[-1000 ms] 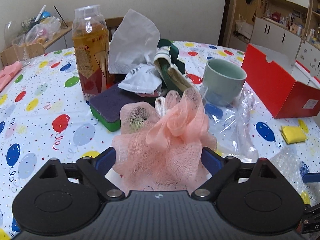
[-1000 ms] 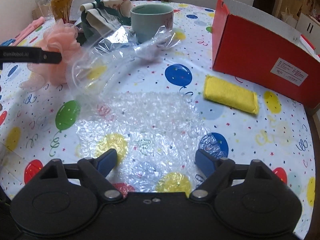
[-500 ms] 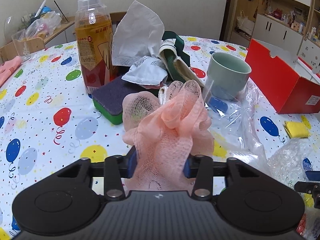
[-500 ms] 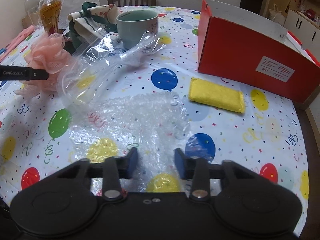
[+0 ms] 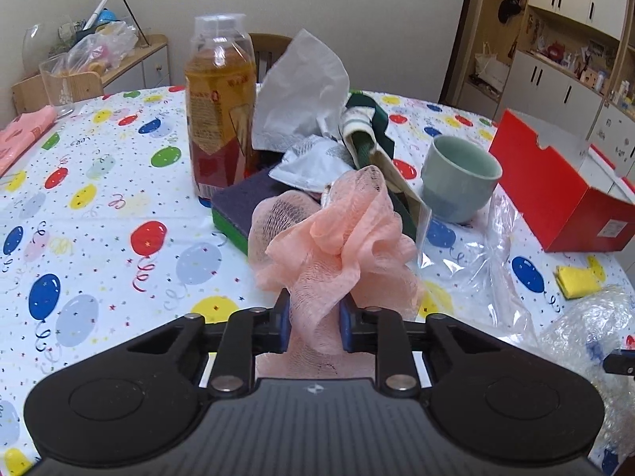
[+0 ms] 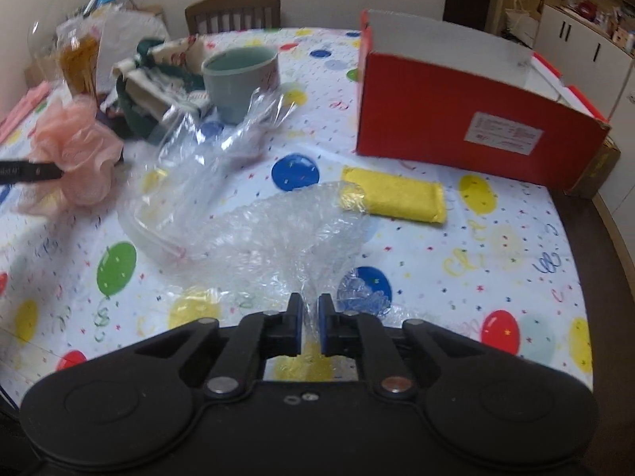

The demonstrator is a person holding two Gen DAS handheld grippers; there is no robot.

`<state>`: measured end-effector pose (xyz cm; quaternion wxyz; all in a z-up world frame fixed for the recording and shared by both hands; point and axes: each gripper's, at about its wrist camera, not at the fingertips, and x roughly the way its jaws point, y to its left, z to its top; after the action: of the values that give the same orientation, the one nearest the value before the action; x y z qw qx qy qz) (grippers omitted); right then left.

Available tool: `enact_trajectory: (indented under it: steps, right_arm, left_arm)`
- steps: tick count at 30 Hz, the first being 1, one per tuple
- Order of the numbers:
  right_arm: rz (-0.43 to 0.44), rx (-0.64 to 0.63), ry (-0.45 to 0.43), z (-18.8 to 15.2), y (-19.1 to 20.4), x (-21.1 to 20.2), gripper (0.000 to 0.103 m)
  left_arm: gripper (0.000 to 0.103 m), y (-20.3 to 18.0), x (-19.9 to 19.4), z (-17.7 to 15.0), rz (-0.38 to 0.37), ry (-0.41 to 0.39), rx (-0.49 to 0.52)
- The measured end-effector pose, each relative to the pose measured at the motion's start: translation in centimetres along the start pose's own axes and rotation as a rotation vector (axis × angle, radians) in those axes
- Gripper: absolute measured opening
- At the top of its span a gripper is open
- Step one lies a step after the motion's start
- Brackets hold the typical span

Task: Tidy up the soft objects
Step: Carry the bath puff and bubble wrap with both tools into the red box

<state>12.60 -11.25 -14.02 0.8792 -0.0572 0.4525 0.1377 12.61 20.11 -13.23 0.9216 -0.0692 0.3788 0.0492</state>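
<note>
Peach nylon mesh, gathered in loose ruffles: the bath pouf (image 5: pixel 333 246) bunches into a narrow neck where the left tongs (image 5: pixel 313 323) clamp it, raised over the tabletop (image 5: pixel 99 206) in its balloon-print cloth. Weave fine and see-through at the edges. Right tongs (image 6: pixel 310 327) pinched together on a twisted corner of bubble wrap (image 6: pixel 278 238), clear and pebbled; the sheet rises crumpled from the cloth. Beside it a glossy, creased clear plastic bag (image 6: pixel 190 194). Yellow sponge (image 6: pixel 397 196), flat, rectangular, matte, lies just past the wrap, near the red cardboard box (image 6: pixel 468 131). Behind the pouf: dark scouring sponge with green base (image 5: pixel 238 210), crumpled white tissue (image 5: pixel 301 91), smooth celadon cup (image 5: pixel 458 178), plastic bottle of amber drink (image 5: pixel 220 103).
</note>
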Motion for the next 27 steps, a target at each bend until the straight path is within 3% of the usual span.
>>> enact_trajectory:
  steps: [13,27]
  right_arm:
    - [-0.001,0.053,-0.167,3.8,-0.6,-5.1,0.007]
    - [-0.035,0.14,-0.264,8.1,-4.8,-8.1,0.007]
  left_arm:
    - [0.019,-1.3,-2.9,2.9,-0.086,-0.064,0.055]
    - [0.019,-6.4,-4.8,7.0,-0.219,-0.133,0.147]
